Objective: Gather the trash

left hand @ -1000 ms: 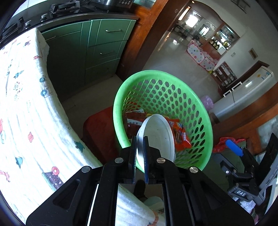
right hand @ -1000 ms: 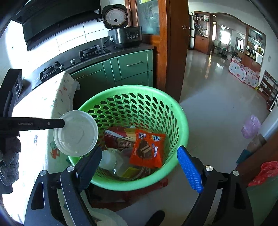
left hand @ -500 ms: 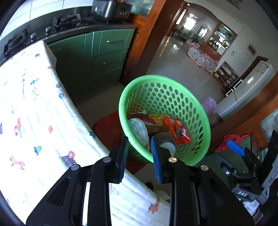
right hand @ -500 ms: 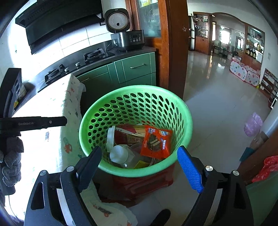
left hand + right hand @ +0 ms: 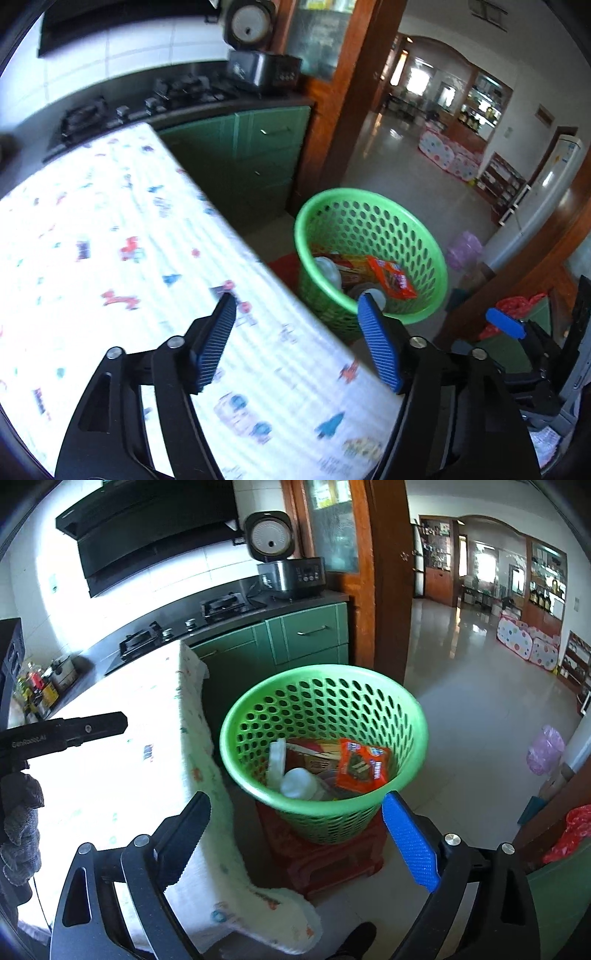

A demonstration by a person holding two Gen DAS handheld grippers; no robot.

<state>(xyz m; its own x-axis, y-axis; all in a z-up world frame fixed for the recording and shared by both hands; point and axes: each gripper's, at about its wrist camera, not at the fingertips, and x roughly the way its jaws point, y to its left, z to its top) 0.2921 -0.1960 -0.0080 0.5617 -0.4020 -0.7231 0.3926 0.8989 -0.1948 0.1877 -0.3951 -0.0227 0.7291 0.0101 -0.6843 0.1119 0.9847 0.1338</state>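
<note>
The left gripper (image 5: 295, 347) fills the bottom of the left wrist view, tilted downward over the white patterned tablecloth (image 5: 110, 266). Its jaws have just been opening and now stand well apart, with nothing between the blue ribbed pads (image 5: 378, 347). The right-hand pad lines up in the picture with the near rim of the green perforated plastic basket (image 5: 369, 206), which sits right of centre, beyond the table's edge.

In the right wrist view the right gripper (image 5: 295, 842) sits along the bottom edge, also angled downward, its jaws spread wide and holding nothing; they have just been opening a little further. Above the gap between them, in the centre of the frame, the basket (image 5: 325, 709) rests on a red plastic stool (image 5: 325, 867). The collected trash lies inside: a white round lid (image 5: 277, 760) standing on edge against the left wall, a white bottle (image 5: 299, 784) touching it, an orange snack wrapper (image 5: 364, 764) to the right, and a red carton (image 5: 314, 753) behind.

At the left edge of this view, the left gripper's black finger (image 5: 74, 731) reaches level over the tablecloth (image 5: 110, 768), with a grey gloved hand (image 5: 20, 823) below it.
</note>
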